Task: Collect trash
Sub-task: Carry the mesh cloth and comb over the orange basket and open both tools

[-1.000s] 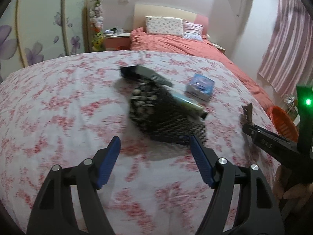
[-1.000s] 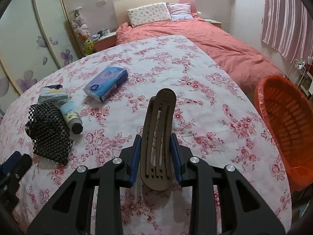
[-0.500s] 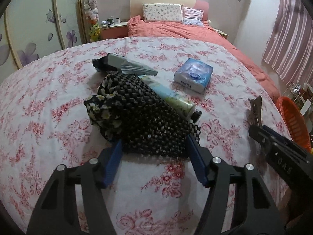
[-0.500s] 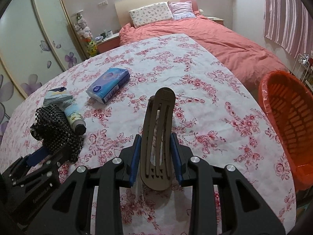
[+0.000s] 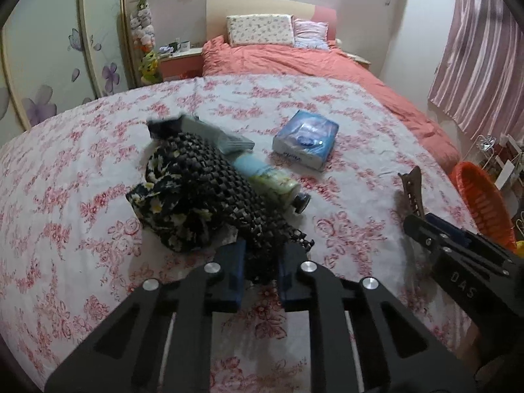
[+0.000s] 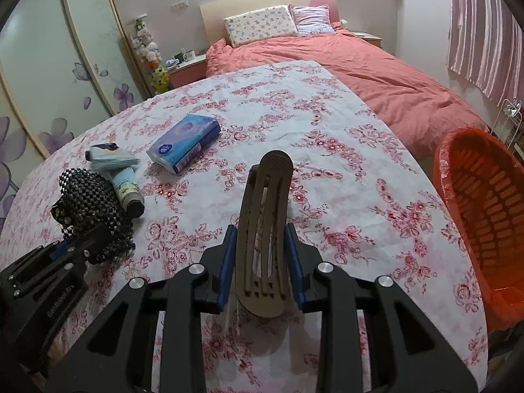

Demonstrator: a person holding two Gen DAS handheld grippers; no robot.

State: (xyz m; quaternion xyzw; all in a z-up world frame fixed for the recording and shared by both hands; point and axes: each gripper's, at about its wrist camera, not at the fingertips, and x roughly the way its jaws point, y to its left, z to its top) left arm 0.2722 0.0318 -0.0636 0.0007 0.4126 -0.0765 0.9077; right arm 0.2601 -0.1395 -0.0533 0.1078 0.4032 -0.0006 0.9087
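A crumpled black mesh net (image 5: 209,190) with a flowered cloth scrap lies on the floral tablecloth (image 5: 65,196). My left gripper (image 5: 260,255) is shut on the net's near corner, the blue pads pinching it. The right wrist view shows the same net (image 6: 91,196) at the far left with the left gripper (image 6: 72,245) on it. My right gripper (image 6: 262,239) is shut on a brown slotted hair clip (image 6: 265,216), which stands upright between the pads. In the left wrist view that clip (image 5: 413,190) sticks up from the right gripper (image 5: 422,221) at the right.
A lotion tube (image 5: 271,180) lies against the net, with a flat grey-blue packet (image 5: 213,134) behind it and a blue tissue pack (image 5: 306,140) further back. An orange plastic basket (image 6: 481,216) stands off the table's right edge. A pink bed (image 6: 360,65) lies beyond.
My left gripper moved forward to the net and closed on its near corner. The right gripper kept still, holding the hair clip.
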